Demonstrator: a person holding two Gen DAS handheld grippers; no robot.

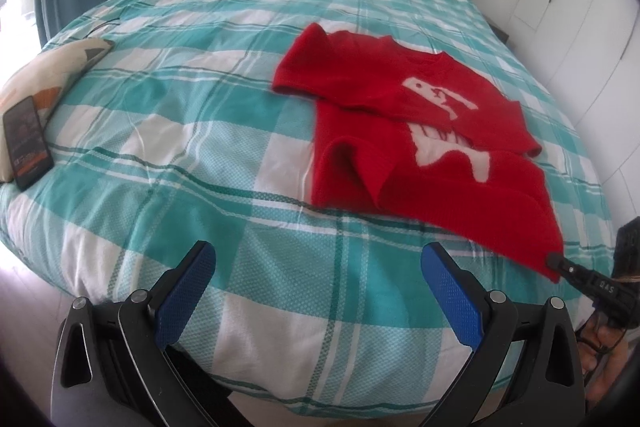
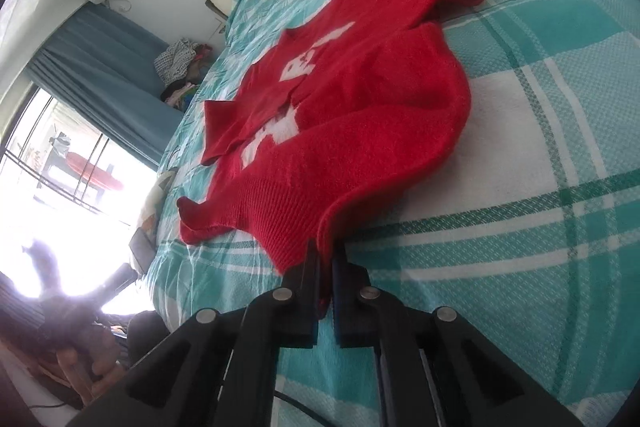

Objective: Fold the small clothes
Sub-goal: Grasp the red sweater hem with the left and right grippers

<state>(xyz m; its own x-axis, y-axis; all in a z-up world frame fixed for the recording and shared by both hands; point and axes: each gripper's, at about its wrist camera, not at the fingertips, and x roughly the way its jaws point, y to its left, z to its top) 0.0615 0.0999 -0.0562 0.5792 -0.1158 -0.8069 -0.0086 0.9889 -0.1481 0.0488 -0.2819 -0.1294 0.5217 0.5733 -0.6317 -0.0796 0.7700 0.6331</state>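
One red sweater (image 1: 420, 143) lies on the checked bed (image 1: 200, 147), its long axis running from 11 to 5 o'clock in the left wrist view. The right gripper (image 2: 326, 259) has its jaws pinched on the hem corner at 5 o'clock, so the right hand is nearer. The left gripper (image 1: 318, 267) hangs at 6 o'clock with jaws spread wide, holding nothing, the garment up at its 1 o'clock. Sleeves are already tucked across the white motif; the knit looks thick and soft.

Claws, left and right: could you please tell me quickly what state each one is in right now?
Left claw: open, holding nothing, above the bedspread.
Right claw: closed on the hem of the red sweater.
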